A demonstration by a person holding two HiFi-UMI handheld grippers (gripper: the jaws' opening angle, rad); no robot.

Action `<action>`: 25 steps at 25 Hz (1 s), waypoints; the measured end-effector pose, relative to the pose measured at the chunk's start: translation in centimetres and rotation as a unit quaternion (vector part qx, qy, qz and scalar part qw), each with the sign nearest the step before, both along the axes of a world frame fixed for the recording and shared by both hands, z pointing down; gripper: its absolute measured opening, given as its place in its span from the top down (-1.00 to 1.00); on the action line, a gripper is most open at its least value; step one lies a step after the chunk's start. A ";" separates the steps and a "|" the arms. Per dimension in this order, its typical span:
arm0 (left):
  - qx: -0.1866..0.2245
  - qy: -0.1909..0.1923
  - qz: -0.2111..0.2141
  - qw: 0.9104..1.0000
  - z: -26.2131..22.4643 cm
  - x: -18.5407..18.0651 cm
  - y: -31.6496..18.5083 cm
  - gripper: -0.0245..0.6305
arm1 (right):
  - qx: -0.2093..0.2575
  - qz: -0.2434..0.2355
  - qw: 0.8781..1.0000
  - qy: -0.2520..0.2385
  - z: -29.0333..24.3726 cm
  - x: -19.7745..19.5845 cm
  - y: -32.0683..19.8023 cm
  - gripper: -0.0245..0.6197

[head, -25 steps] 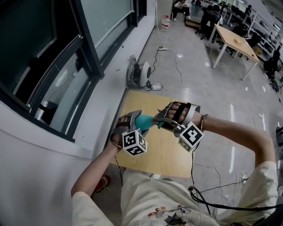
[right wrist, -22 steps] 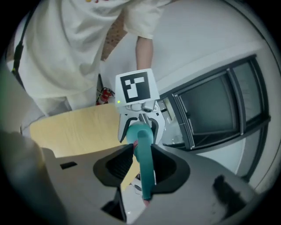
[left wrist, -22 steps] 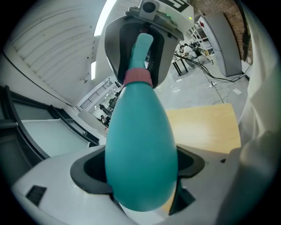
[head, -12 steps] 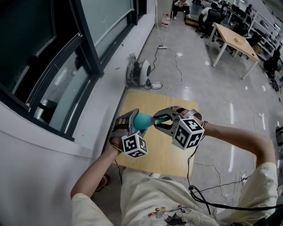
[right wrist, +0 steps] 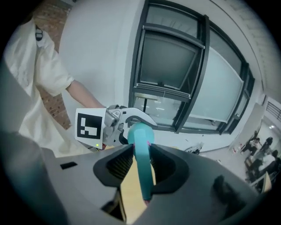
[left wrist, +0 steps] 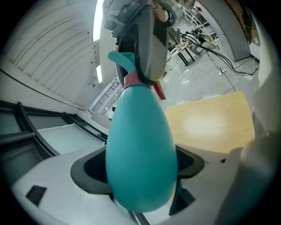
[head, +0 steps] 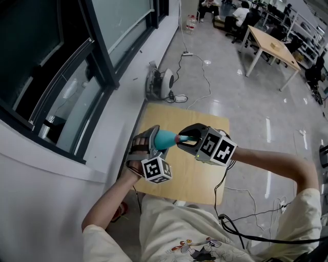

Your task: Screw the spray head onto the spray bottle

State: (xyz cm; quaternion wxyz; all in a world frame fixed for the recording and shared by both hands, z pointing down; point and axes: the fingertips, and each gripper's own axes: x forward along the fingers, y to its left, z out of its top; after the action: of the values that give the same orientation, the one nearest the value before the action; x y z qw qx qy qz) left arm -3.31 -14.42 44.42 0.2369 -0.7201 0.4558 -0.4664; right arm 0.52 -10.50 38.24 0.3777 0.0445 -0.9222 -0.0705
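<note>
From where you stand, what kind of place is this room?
Probably an open-plan office or lab workspace. A pale wooden desk with white legs stands at the far side, seated people work near it at further desks, and dark-framed glass windows line the wall on the left.

No legible text, brand or number seen. Only black-white square markers on left tool cube [head: 156, 169] and right tool cube [head: 219, 148]. Shirt print [head: 197, 249] was unreadable.

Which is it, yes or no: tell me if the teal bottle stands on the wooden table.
No: the left gripper holds the teal bottle in the air, clear of the wooden table.
</note>
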 end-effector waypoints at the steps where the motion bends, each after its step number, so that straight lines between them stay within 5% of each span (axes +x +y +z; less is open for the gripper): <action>1: 0.000 -0.001 0.000 1.000 0.0 0.1 0.1 -0.35 | -0.007 0.005 1.000 0.000 0.0 0.1 0.1 0.52; 15: -0.006 -0.007 -0.001 1.000 0.7 0.1 0.7 -0.35 | -0.053 0.030 0.998 0.024 1.0 0.3 0.5 0.52; 21: -0.123 0.071 -0.004 0.990 5.7 0.3 3.2 -0.34 | -0.020 0.043 0.987 0.154 6.1 3.7 -2.5 0.52; 25: -0.216 0.154 -0.014 0.964 8.3 0.5 5.8 -0.34 | 0.071 -0.032 0.949 0.307 13.2 6.9 -3.1 0.52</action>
State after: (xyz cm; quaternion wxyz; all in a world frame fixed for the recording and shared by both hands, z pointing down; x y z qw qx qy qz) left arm -2.85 -8.64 52.75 -0.0039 -0.8108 0.3859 -0.4402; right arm 7.44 -13.65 51.44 0.6357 0.0182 -0.7553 -0.1584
